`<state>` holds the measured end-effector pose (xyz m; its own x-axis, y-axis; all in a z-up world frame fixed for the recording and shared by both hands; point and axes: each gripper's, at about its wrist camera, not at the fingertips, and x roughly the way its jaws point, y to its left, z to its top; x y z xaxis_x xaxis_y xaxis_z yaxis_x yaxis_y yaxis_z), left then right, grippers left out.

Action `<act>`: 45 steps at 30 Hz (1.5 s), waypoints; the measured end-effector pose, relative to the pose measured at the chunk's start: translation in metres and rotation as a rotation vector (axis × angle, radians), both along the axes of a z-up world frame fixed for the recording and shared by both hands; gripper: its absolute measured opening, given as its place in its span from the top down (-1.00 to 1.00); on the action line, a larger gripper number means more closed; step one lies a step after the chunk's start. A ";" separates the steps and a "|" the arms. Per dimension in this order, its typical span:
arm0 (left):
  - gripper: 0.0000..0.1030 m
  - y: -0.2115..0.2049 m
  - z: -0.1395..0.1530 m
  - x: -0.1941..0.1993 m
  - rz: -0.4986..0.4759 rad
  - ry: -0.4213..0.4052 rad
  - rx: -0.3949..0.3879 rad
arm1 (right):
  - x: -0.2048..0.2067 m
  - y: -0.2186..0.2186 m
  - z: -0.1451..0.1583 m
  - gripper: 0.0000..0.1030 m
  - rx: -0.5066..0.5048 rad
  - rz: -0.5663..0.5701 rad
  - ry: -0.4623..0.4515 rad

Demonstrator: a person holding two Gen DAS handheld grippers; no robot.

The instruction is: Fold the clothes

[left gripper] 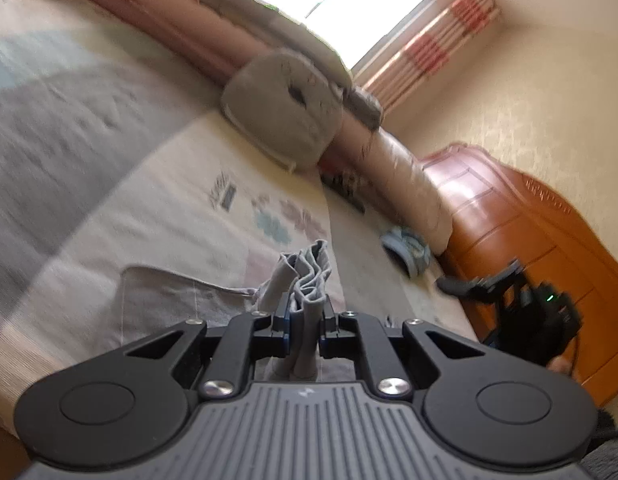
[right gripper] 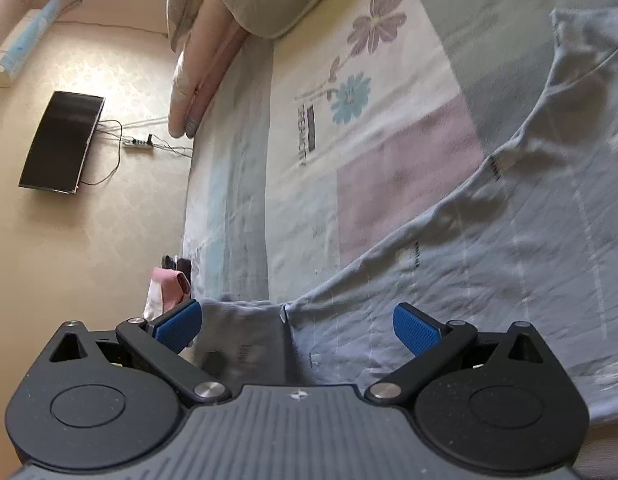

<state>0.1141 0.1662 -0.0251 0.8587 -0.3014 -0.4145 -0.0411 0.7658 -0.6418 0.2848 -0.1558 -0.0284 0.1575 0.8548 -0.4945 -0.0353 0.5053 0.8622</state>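
Folding a grey garment on the bed

The left tool (left gripper: 305, 314) is pinching a bunched fold of the grey garment (left gripper: 305, 276) above the patterned bed sheet (left gripper: 197, 200). The right tool (right gripper: 297, 326) is hanging with its blue pads (right gripper: 179, 326) spread wide over the same cloth, apparently not touching it, though the blur is making this hard to judge. A grey pillow (left gripper: 285, 108) is lying beyond.

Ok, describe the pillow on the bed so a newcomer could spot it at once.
Start at the bed with its flowered sheet, then look along the far side under the window, where a long pink quilt roll lies. The pillow leans against that roll: a rounded grey-beige cushion with pale piping, unlike the pink roll behind it.
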 end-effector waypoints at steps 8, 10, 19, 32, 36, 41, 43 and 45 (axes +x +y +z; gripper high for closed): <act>0.81 -0.021 -0.024 0.018 -0.079 0.071 0.000 | 0.001 -0.023 -0.001 -1.00 -0.005 -0.043 0.001; 0.81 -0.023 -0.027 0.021 -0.091 0.081 0.001 | 0.002 -0.025 -0.002 -1.00 -0.011 -0.047 0.001; 0.81 -0.035 -0.045 0.037 -0.213 0.172 0.012 | 0.006 -0.025 -0.005 -1.00 -0.027 -0.056 0.005; 0.04 0.020 -0.007 0.019 -0.273 0.125 0.158 | 0.005 -0.005 -0.002 -1.00 -0.013 -0.084 -0.017; 0.04 0.045 -0.032 0.038 -0.227 0.138 0.129 | 0.000 0.005 0.001 -1.00 -0.029 -0.086 -0.034; 0.05 0.054 -0.057 0.056 -0.295 0.184 0.040 | -0.014 0.017 0.005 -1.00 -0.078 -0.095 -0.065; 0.05 0.058 -0.049 0.052 -0.324 0.156 0.059 | -0.019 0.021 0.004 -1.00 -0.101 -0.113 -0.067; 0.01 0.064 -0.040 0.046 -0.336 0.123 0.092 | -0.025 0.023 0.002 -1.00 -0.107 -0.131 -0.066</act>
